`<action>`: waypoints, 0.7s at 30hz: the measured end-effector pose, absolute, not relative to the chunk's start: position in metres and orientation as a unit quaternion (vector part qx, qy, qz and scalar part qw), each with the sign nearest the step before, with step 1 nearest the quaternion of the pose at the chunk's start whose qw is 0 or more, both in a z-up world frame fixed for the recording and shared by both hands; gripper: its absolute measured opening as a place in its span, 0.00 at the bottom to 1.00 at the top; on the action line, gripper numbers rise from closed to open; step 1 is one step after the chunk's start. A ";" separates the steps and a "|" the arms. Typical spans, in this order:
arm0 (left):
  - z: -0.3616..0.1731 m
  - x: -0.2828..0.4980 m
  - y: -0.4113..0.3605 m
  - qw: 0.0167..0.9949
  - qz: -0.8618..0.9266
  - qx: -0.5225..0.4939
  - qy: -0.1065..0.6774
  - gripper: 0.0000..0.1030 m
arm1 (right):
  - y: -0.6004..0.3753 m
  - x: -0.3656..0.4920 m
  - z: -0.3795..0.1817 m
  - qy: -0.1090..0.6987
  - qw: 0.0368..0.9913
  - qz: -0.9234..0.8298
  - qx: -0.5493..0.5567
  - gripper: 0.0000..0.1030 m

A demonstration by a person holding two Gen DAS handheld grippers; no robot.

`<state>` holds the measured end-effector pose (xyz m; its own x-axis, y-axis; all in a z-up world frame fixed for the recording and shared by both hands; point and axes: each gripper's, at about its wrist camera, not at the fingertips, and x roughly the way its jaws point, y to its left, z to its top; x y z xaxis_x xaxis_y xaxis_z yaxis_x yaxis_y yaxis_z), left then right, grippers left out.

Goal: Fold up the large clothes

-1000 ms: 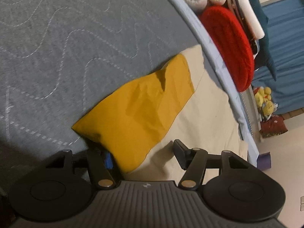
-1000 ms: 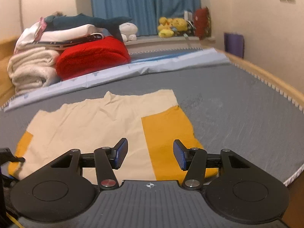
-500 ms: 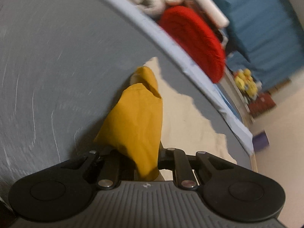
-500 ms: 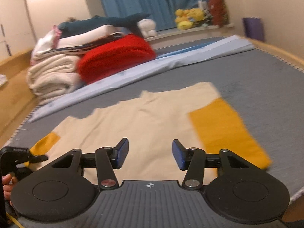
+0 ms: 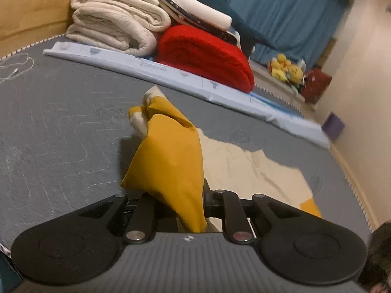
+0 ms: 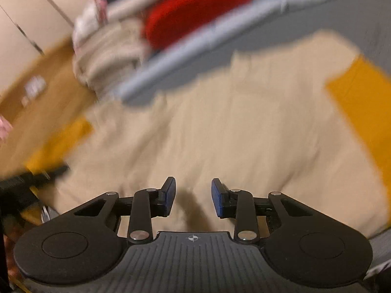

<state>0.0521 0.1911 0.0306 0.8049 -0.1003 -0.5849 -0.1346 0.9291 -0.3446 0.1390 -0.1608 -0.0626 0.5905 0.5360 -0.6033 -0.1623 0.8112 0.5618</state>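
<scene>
A cream shirt with yellow sleeves [image 6: 232,122] lies spread on the grey bed [image 5: 61,122]. My left gripper [image 5: 179,202] is shut on the yellow left sleeve [image 5: 168,161] and holds it lifted off the bed, bunched up toward the shoulder. The cream body [image 5: 244,168] stretches away to the right, with the other yellow sleeve [image 5: 310,207] at its far end. My right gripper [image 6: 193,196] is open and empty, low over the shirt's near hem. The left gripper [image 6: 29,180] shows blurred at the left of the right wrist view.
Folded cream blankets [image 5: 114,24], a red cushion [image 5: 205,53] and stacked clothes sit at the head of the bed on a light blue sheet [image 5: 171,73]. A white cable [image 5: 17,68] lies at the far left. Blue curtains [image 5: 281,12] and plush toys [image 5: 286,68] stand beyond.
My left gripper closed on the yellow sleeve and lifted it, swinging toward the shirt's body. My right gripper moved left and down over the cream body; its view is motion-blurred.
</scene>
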 end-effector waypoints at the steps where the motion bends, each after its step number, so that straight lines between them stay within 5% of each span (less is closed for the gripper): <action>1: 0.030 0.053 0.187 0.932 0.012 -0.184 0.313 0.17 | -0.153 0.144 -0.074 0.429 0.853 0.198 0.222 0.30; 10: 0.023 0.065 0.126 0.952 -0.006 -0.059 0.300 0.18 | -0.124 0.154 -0.090 0.471 0.846 0.193 0.162 0.25; 21: 0.028 0.073 0.118 0.951 -0.001 -0.093 0.295 0.18 | -0.229 0.109 0.022 0.222 0.962 0.158 0.002 0.35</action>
